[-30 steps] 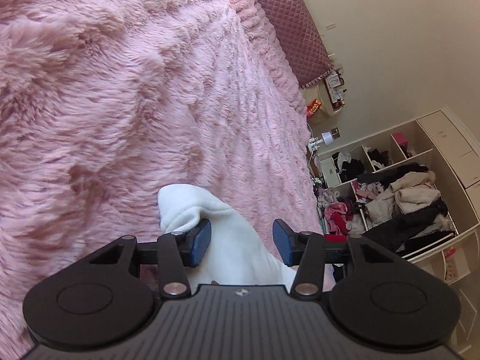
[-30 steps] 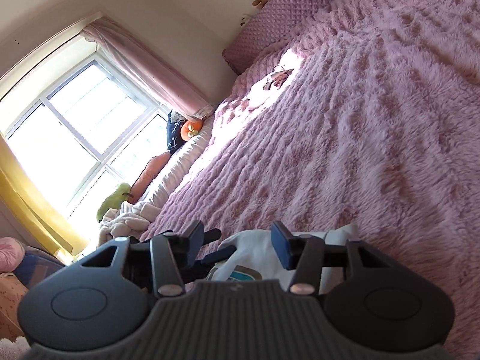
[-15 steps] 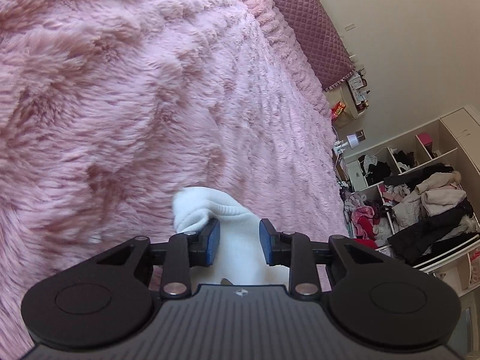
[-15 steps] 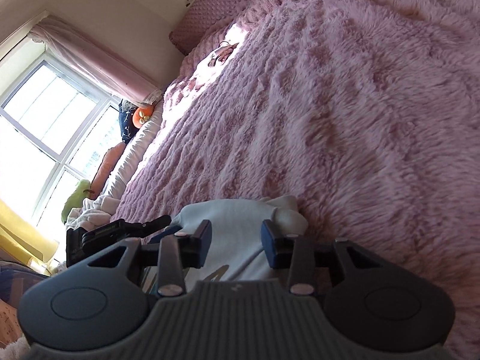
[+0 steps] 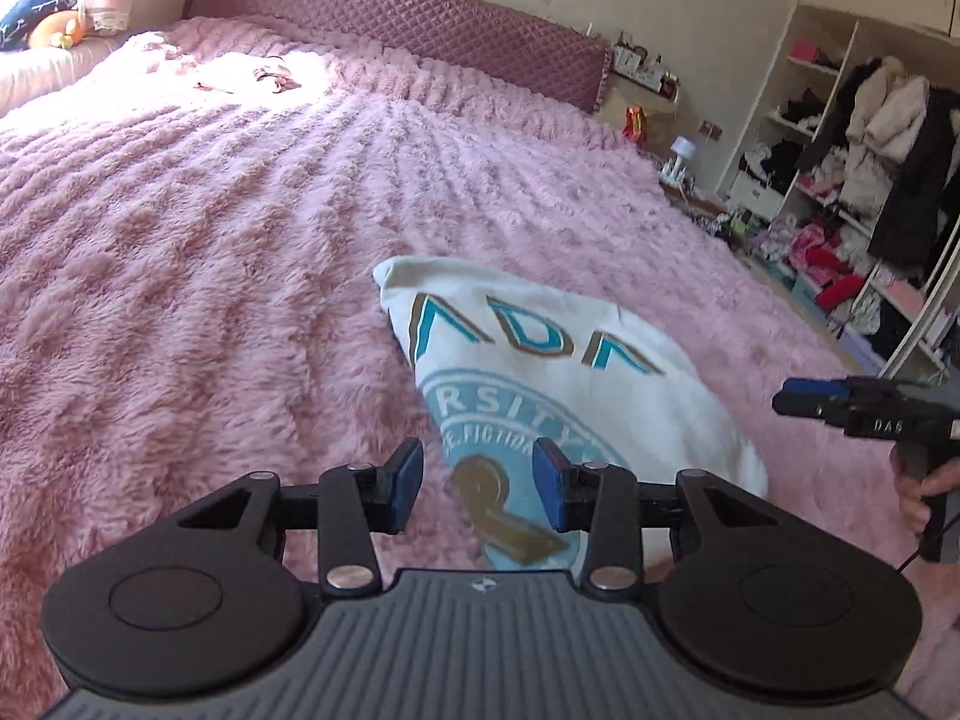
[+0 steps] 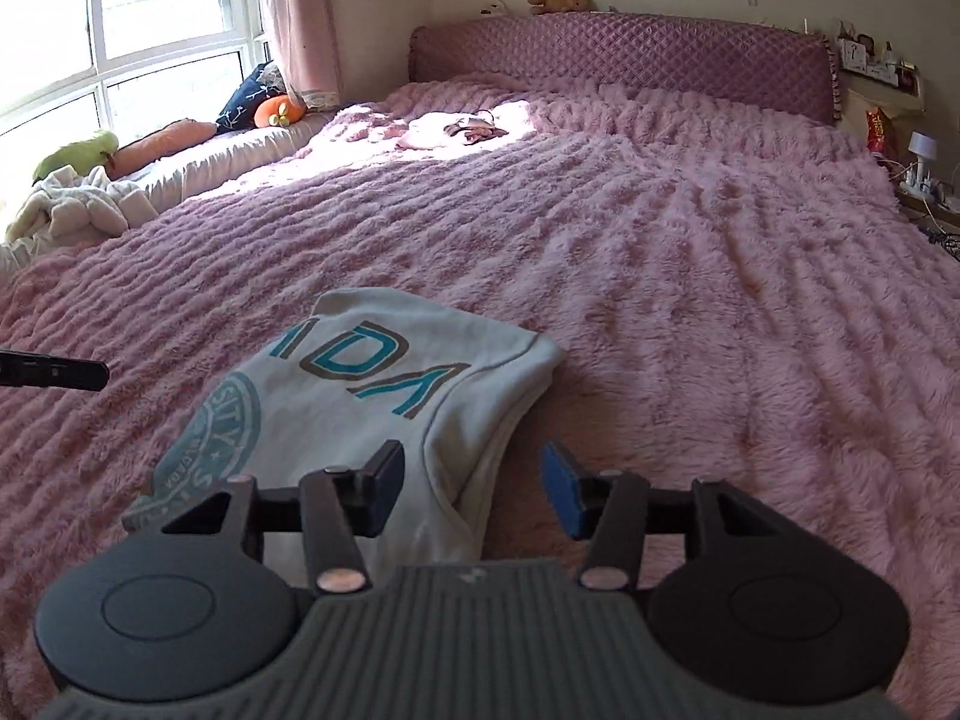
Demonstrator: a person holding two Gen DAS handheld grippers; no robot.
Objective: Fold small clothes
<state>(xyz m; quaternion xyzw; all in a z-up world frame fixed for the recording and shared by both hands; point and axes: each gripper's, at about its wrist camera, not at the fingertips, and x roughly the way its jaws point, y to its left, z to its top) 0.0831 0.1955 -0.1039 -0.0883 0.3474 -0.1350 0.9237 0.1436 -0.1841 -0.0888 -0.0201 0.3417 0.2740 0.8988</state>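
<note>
A folded white cotton shirt with teal and brown printed lettering (image 5: 558, 372) lies flat on the fluffy pink bed cover (image 5: 210, 276), close to the bed's near edge. The left gripper (image 5: 477, 483) hangs over the shirt with its jaws opening, gripping nothing. The right gripper (image 6: 471, 483) stands parted and empty above the shirt's right edge.

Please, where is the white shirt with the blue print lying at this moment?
The white shirt lies folded on the pink fluffy blanket, near the foot of the bed. In both wrist views it sits just ahead of the tools, far from the quilted headboard.
</note>
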